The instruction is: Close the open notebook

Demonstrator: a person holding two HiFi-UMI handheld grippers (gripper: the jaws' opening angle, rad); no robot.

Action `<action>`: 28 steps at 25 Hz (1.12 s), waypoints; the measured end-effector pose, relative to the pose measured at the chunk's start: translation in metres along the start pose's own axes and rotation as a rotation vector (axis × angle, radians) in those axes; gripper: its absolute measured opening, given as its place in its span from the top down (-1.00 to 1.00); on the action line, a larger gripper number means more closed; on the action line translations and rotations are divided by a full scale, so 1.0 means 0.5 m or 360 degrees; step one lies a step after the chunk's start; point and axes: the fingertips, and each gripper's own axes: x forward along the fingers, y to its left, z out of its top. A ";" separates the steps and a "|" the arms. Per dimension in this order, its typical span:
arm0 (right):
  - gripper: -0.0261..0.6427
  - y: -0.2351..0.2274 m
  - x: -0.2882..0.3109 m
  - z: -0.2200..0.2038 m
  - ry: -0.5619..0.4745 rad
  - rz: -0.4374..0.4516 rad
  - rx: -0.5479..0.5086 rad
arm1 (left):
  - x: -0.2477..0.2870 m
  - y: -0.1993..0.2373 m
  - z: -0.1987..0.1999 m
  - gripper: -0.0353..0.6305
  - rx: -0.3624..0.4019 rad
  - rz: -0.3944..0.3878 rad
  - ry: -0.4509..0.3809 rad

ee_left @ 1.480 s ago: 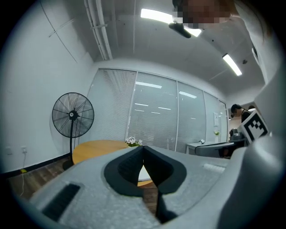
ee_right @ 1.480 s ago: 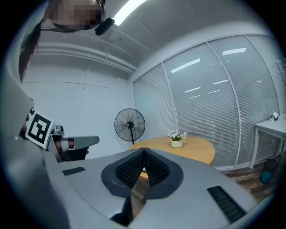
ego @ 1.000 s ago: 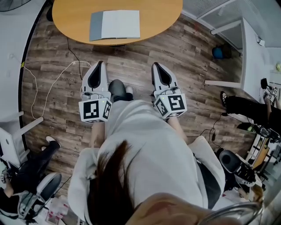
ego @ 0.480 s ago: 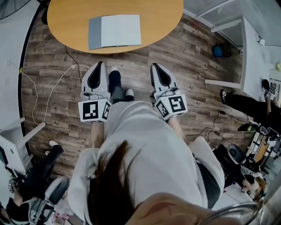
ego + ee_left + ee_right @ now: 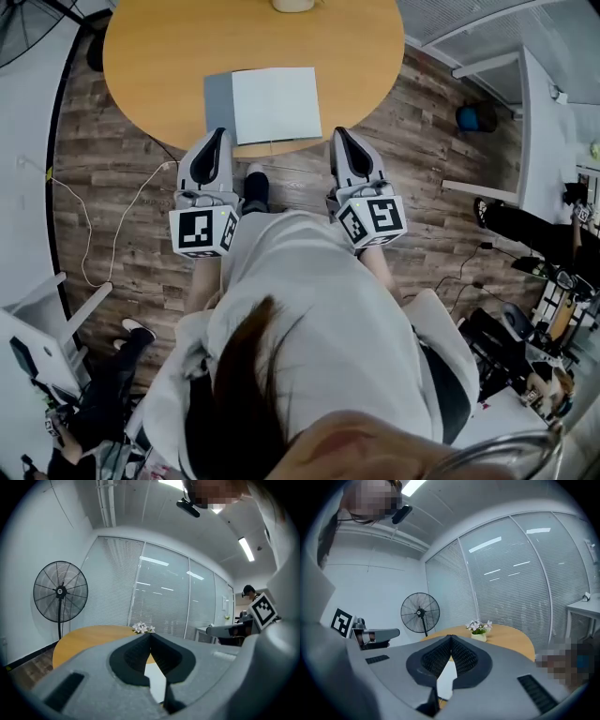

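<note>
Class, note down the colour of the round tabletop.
Orange-tan tabletop; the head view shows it best.

Round table (image 5: 159,56): wood-look top, warm tan, smooth, soft sheen.
Notebook (image 5: 277,103): white paper pages, matt; grey cover strip at left, flat finish.
Floor (image 5: 112,178): wood-grain planks, brown-grey, streaky, dull.
Left gripper (image 5: 221,133), right gripper (image 5: 339,131): pale grey plastic shells, smooth, matt; pads (image 5: 133,658) black, finely ribbed, rubbery look.
Standing fan (image 5: 60,592): dark wire grille, metal look.
Partition (image 5: 164,597): glossy glass, slatted blinds behind.
Person's top (image 5: 319,319): pale cloth, soft folds.
</note>
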 end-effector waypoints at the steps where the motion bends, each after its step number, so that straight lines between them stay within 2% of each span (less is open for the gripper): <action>1: 0.91 -0.003 0.015 0.002 0.0000 -0.0020 0.0010 | 0.013 0.012 0.004 0.86 0.0005 -0.0012 0.0003; 8: 0.91 -0.004 0.084 -0.003 0.0023 -0.0120 0.0051 | 0.069 0.081 0.000 0.86 -0.0007 -0.0080 0.0048; 15: 0.91 -0.012 0.112 -0.002 0.0055 -0.0148 0.0055 | 0.090 0.104 -0.005 0.86 -0.0042 -0.0080 0.0064; 21: 0.91 -0.016 0.138 0.005 0.0046 -0.0089 0.0054 | 0.091 0.121 0.001 0.86 -0.0035 -0.0005 0.0058; 28: 0.91 -0.053 0.170 0.033 0.0023 -0.0010 0.0069 | 0.099 0.136 0.003 0.86 -0.0034 0.0153 0.0083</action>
